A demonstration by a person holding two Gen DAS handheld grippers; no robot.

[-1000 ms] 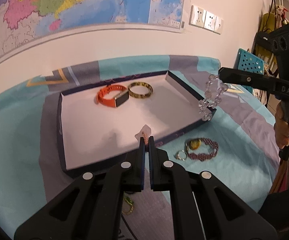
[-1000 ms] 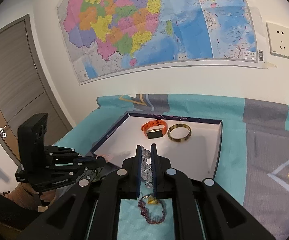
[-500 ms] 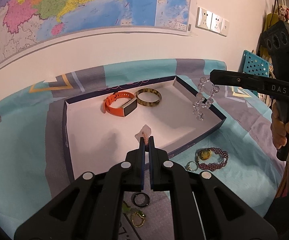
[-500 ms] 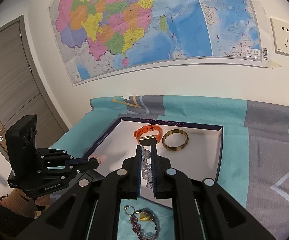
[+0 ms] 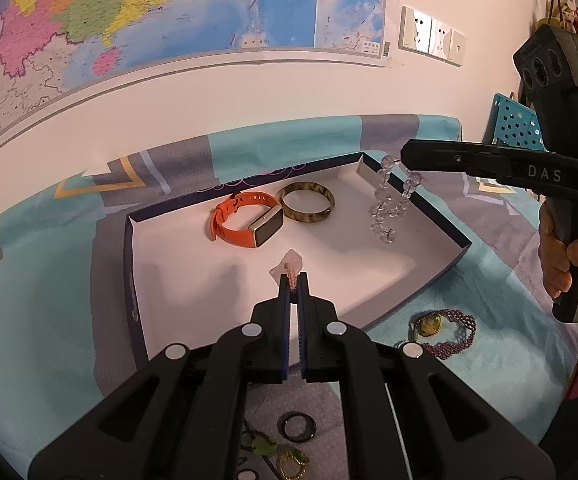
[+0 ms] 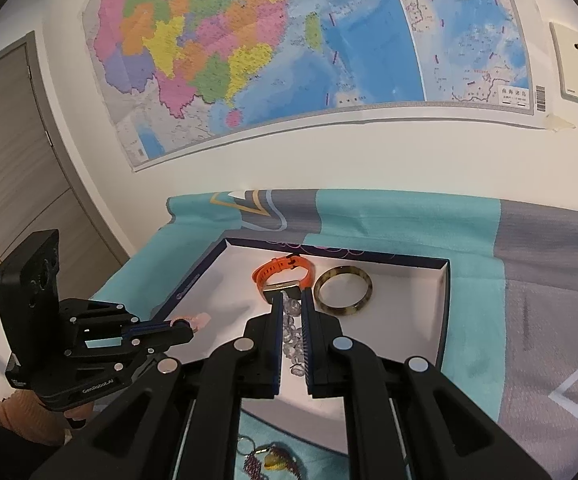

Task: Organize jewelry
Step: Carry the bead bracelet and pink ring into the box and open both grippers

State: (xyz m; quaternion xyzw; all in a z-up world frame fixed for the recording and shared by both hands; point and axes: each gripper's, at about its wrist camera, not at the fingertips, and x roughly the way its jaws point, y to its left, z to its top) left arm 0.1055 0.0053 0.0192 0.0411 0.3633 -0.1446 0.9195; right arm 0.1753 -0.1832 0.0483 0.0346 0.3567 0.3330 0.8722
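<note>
Tray [image 5: 441,268] below, grippers clamping bracelets (both).

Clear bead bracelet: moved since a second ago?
Yes. The clear bead bracelet, hanging from the right hand-held gripper, came inward over the tray rim, toward the bangle.

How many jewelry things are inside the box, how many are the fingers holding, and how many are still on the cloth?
In the box: 2, orange watch, brown bangle
Held in the fingers: 2, clear bead bracelet, pink piece
On the cloth: 4, purple bracelet, black ring, green piece, gold ring
Total: 8
</note>
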